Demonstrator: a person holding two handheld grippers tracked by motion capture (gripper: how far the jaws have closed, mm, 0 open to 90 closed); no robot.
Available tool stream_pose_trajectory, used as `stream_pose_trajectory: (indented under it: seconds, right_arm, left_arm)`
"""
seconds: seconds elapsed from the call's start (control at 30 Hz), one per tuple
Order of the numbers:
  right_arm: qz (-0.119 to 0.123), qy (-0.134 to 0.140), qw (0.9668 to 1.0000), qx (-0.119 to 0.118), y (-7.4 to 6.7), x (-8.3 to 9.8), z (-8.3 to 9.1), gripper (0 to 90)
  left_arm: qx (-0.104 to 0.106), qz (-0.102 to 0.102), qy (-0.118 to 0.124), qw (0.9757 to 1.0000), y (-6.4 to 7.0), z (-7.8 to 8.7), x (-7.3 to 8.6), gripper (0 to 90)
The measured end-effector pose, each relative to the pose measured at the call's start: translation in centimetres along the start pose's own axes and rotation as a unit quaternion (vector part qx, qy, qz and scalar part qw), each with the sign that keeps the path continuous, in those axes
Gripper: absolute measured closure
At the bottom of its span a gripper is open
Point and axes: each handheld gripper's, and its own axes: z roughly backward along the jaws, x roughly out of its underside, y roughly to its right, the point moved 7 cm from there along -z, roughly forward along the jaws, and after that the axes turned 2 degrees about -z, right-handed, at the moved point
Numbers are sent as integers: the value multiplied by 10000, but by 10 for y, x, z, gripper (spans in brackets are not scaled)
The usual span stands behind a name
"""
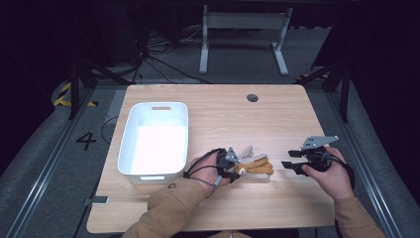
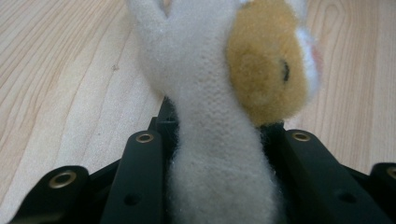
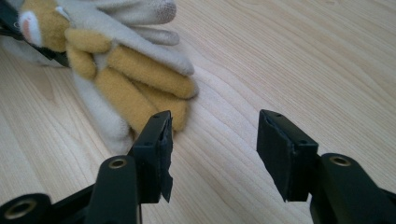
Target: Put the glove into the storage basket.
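Gloves (image 1: 253, 166), cream and tan plush pair, lower centre on tabletop (image 1: 277, 119); left gripper (image 1: 231, 163) jaws clamped on them, right gripper (image 1: 293, 161) jaws apart nearby. Lift slowly, keeping both gloves pinched, toward white bin (image 1: 130, 124).

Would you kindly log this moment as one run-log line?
left gripper: shut on gloves | right gripper: open, empty | white bin: empty | table
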Motion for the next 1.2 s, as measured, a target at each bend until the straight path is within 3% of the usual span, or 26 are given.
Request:
stream_pose_trajectory:
  seconds: [0.47, 0.9, 1.2]
  right_arm:
    - [-46, 44, 10000, 21, 4, 0, 1, 464]
    - [-115, 71, 9999, -15, 8, 0, 1, 460]
    - [-147, 71, 9999, -14, 12, 0, -3, 461]
  left_arm:
    - [-173, 267, -312, 9990, -2, 9, -8, 713]
    - [-315, 679, -285, 9968, -8, 50, -36, 724]
    - [-447, 941, -79, 9945, -16, 83, -51, 726]
